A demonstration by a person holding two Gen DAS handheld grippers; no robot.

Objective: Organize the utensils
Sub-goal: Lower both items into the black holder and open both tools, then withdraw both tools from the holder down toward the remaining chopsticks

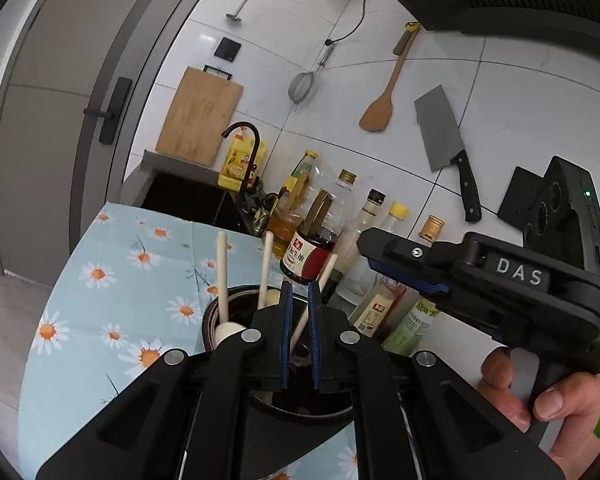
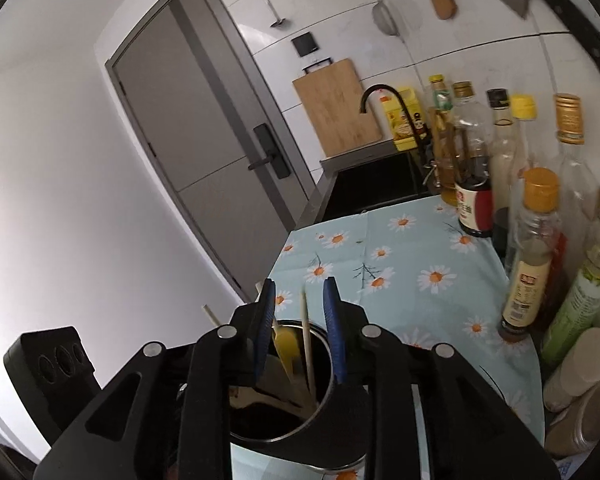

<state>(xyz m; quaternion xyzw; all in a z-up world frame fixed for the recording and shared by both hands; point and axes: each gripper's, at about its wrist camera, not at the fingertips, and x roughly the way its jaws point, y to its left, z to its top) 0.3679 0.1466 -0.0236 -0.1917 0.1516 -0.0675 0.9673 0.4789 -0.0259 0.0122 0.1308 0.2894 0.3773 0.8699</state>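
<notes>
A dark round utensil holder (image 1: 212,320) stands on the daisy-print cloth (image 1: 120,280), with cream-handled utensils (image 1: 222,276) upright in it. My left gripper (image 1: 300,294) hovers over the holder, its blue pads close together on a thin cream stick (image 1: 327,270) that leans between them. In the right wrist view the holder (image 2: 320,412) is a shiny metal cup holding a yellow utensil (image 2: 286,346) and a thin stick (image 2: 307,340). My right gripper (image 2: 299,292) is open above its rim, with nothing held. The right gripper's body (image 1: 480,280) shows at the right of the left wrist view.
Several sauce and oil bottles (image 1: 320,232) line the wall side of the cloth, also in the right wrist view (image 2: 532,256). A sink with a black tap (image 1: 248,148), a cutting board (image 1: 200,116), a hanging wooden spatula (image 1: 380,104), a strainer (image 1: 302,86) and a cleaver (image 1: 444,136) are behind.
</notes>
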